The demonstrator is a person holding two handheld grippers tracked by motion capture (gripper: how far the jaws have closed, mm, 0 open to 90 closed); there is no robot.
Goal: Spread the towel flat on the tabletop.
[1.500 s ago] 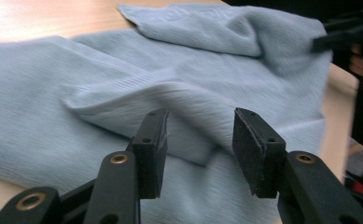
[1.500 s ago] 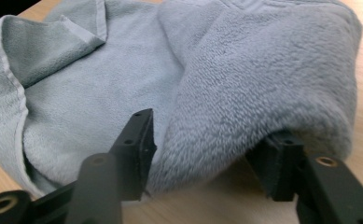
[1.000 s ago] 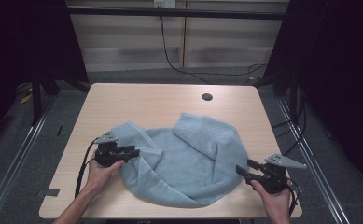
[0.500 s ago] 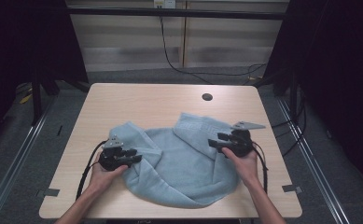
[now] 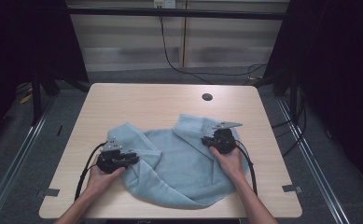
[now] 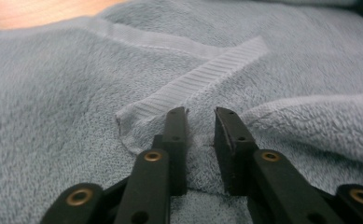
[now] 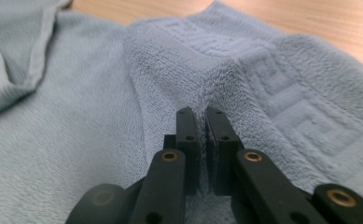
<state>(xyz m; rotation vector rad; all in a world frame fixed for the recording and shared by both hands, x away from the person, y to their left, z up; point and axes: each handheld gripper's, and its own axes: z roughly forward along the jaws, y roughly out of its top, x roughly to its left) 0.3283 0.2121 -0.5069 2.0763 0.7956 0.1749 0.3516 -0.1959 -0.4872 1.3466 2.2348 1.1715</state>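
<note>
Light blue towel (image 5: 179,163) lies crumpled on the near half of the wooden table (image 5: 137,100). Right gripper (image 7: 201,116) has just clamped down, pinching a ridge of terry. Left gripper (image 6: 200,116) has been narrowing, jaws part open, towel fold between them, not yet squeezed.

Wooden table (image 5: 146,105), grey floor (image 5: 16,140), dark surroundings
</note>
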